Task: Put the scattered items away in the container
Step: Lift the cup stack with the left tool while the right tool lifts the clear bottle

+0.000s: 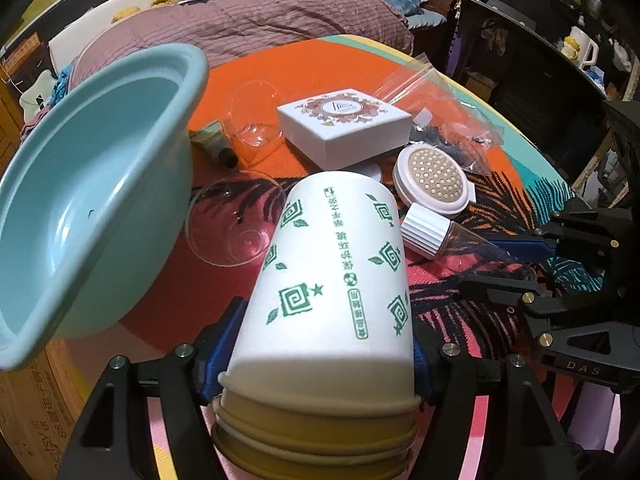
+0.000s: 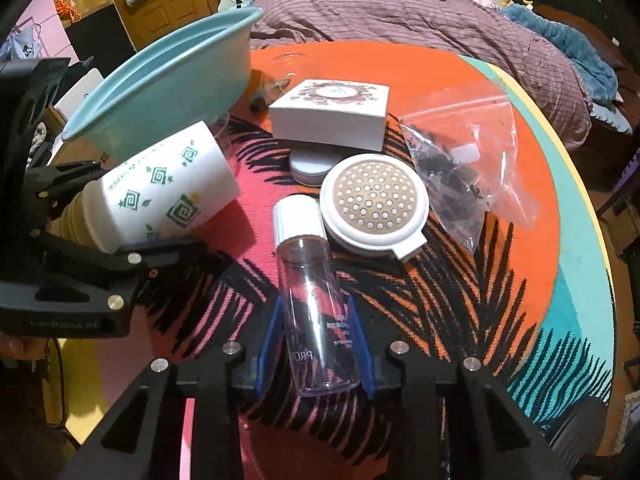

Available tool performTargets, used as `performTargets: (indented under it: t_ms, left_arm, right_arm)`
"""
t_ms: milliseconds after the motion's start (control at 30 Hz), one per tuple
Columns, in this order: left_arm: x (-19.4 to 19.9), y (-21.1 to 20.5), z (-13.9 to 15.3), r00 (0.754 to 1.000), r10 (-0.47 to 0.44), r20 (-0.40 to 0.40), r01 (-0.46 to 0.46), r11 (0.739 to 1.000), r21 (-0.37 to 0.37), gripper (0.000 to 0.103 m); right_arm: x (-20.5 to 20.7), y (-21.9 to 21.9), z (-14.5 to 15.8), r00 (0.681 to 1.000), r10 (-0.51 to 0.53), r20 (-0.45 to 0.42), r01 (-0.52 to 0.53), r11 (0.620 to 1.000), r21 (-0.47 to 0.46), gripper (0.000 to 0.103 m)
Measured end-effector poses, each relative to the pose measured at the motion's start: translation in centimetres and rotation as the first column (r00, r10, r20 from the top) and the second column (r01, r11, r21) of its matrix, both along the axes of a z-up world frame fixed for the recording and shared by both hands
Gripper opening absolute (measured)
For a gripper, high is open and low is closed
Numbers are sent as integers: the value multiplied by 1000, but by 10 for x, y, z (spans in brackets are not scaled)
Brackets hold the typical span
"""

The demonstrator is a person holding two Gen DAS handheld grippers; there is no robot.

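My left gripper (image 1: 320,344) is clamped on a stack of paper cups (image 1: 332,272), lying sideways just beside the teal basin (image 1: 80,184). My right gripper (image 2: 316,344) pinches a clear white-capped bottle (image 2: 310,300) over the table mat (image 2: 460,292). I'd swing the cups left over the basin's rim before releasing, then follow with the bottle, keeping the grippers well apart.

Both grippers, the left gripper (image 1: 320,344) and the right gripper (image 2: 316,344), were matte black frames with triangular cut-outs, round silver screw heads and blue pads (image 2: 270,344) lining the jaws; pale lettering marked one side.
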State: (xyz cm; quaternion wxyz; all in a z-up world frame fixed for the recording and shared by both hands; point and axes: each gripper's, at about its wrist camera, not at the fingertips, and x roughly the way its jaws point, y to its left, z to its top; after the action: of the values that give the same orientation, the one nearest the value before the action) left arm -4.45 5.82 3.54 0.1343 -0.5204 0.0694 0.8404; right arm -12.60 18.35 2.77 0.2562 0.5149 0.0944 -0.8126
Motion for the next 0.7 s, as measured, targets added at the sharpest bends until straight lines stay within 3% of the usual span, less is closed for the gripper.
performTargets:
  t_ms: [133, 300, 367, 700]
  left_arm:
    - [-14, 12, 2, 1000, -8, -9, 8, 1000, 3, 75]
    - [-7, 14, 20, 998, -22, -51, 23, 1000, 12, 75]
    - [-5, 12, 29, 997, -29, -71, 30, 999, 15, 75]
    - [-17, 23, 44, 990, -44, -132, 47, 999, 20, 75]
  right_arm:
    - [6, -2, 10, 1000, 0, -12, 0, 1000, -16, 34]
    - [48, 12, 25, 1000, 10, -27, -11, 999, -41, 32]
    - [61, 15, 16, 999, 3, -38, -4, 999, -44, 32]
    - [58, 25, 41, 994, -29, -106, 23, 998, -57, 32]
